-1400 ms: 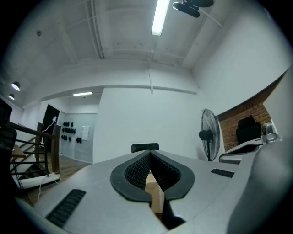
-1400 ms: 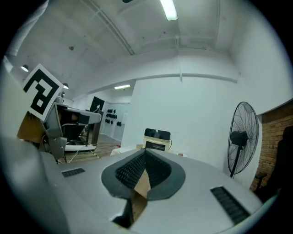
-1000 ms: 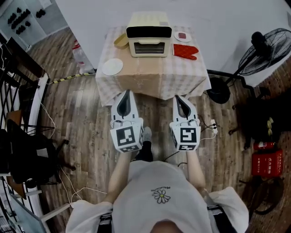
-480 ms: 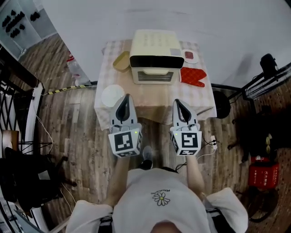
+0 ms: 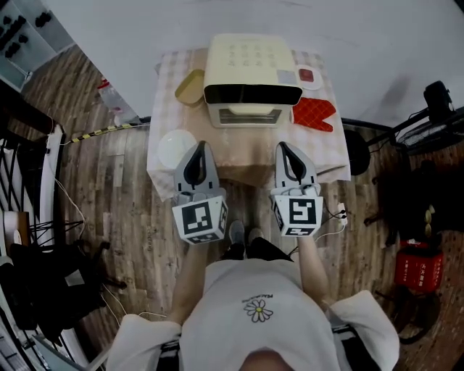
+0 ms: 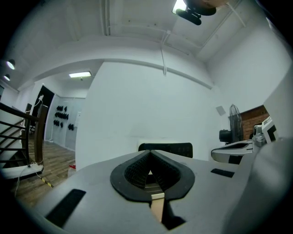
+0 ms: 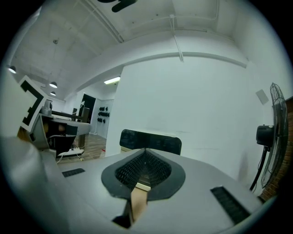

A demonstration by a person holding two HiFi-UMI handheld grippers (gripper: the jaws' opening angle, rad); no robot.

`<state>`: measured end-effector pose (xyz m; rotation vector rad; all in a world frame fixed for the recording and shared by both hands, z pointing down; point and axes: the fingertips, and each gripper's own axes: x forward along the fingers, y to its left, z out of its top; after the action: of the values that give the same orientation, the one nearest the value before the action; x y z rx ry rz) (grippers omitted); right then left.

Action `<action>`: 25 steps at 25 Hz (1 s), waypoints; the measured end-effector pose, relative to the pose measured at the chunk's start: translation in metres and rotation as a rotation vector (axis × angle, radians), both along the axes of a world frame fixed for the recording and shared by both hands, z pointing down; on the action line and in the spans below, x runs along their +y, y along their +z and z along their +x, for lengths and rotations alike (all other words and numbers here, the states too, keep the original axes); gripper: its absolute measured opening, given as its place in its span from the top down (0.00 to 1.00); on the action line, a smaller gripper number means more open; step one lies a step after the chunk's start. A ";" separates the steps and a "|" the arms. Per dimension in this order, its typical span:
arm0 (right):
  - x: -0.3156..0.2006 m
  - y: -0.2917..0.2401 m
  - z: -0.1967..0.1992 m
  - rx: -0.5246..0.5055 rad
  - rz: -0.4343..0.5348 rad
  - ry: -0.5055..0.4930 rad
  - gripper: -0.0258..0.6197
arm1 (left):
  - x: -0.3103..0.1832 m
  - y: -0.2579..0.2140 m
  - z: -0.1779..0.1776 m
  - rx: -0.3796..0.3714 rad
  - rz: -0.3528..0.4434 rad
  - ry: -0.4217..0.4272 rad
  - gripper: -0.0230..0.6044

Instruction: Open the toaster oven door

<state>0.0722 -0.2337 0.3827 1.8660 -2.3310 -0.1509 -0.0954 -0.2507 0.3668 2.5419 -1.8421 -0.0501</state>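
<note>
Head view looks down on a person who holds one tool in each hand. The left tool (image 5: 200, 146) and the right tool (image 5: 284, 147) sit side by side and point at a small tabletop (image 5: 250, 158) with a checked cloth. Both tool tips are over the near edge of the tabletop.

The toaster oven (image 5: 252, 72) is cream with a dark strip on its front. It stands at the back of the tabletop, close to the white wall (image 5: 217, 18). Its door (image 5: 250, 114) faces the tools and looks shut. The oven is ahead of both tools, between the two lines they point along, and neither tool touches it. A strip of bare cloth lies between the tips and the door.

A white plate (image 5: 176, 148) is just left of the left tool's tip. A yellow dish (image 5: 190, 87) is at the oven's left side. A red oven mitt (image 5: 313, 114) lies at its right side.

Left gripper view shows the left tool (image 6: 149, 155) with its jaws pressed together and nothing between them. The oven's dark strip (image 6: 165, 149) peeks out just above the tips.

Right gripper view shows the right tool (image 7: 144, 151) closed too, with nothing in it. The oven (image 7: 151, 140) shows right behind its tips, and a fan (image 7: 274, 132) stands far to the right.
</note>
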 end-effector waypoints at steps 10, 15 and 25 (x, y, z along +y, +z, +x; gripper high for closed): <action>0.005 -0.001 0.021 -0.009 0.024 0.012 0.95 | 0.003 -0.002 0.009 0.004 -0.003 -0.053 0.94; 0.008 -0.002 0.029 -0.013 0.031 0.009 0.95 | 0.004 -0.008 0.013 0.018 0.013 -0.062 0.94; 0.013 0.003 0.045 -0.069 0.041 0.029 0.95 | -0.001 -0.011 0.027 0.017 0.019 -0.037 0.94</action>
<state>0.1172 -0.2207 0.3857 1.9528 -2.3621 -0.1336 -0.0687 -0.2516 0.3560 2.5116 -1.8925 -0.0894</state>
